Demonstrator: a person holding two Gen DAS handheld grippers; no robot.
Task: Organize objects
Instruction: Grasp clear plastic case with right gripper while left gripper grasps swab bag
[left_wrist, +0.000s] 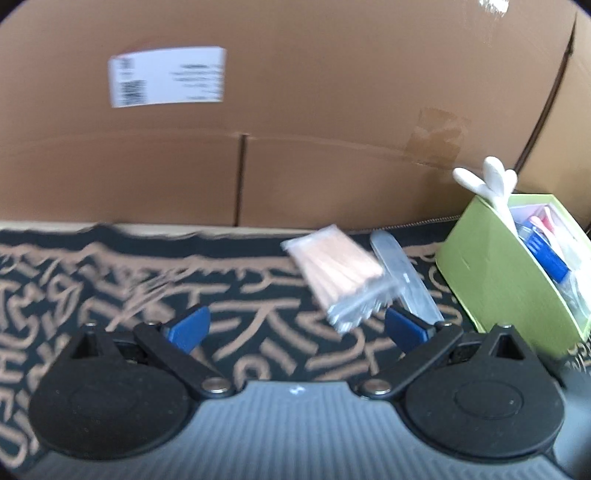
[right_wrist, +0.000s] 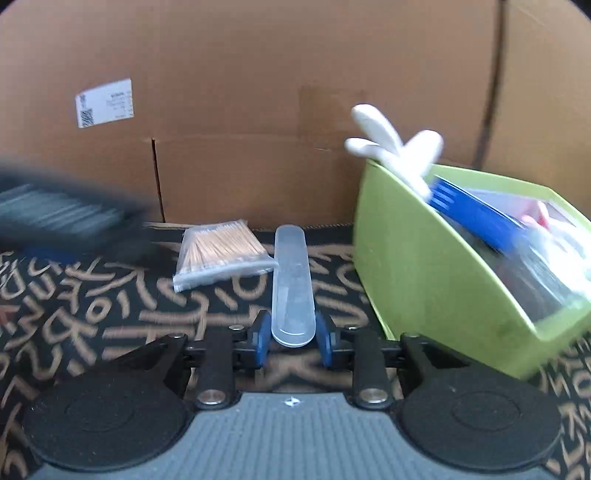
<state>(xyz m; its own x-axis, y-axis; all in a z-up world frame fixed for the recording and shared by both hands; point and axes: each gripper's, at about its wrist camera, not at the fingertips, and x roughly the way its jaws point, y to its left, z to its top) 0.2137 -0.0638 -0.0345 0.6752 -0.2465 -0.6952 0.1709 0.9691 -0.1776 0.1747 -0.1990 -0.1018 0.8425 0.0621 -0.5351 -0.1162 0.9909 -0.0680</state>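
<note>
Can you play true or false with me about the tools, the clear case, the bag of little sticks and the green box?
1. The right tool has its blue pads on the near end of the clear plastic case. True.
2. The left tool is squeezing the bag of little sticks. False: its pads stand wide apart and hold nothing.
3. The green box is empty. False: a white thing and a blue thing stick out of it, with other items.
4. The bag of little sticks lies on the patterned cloth, outside the green box. True.
5. A cardboard wall stands behind everything. True.
</note>
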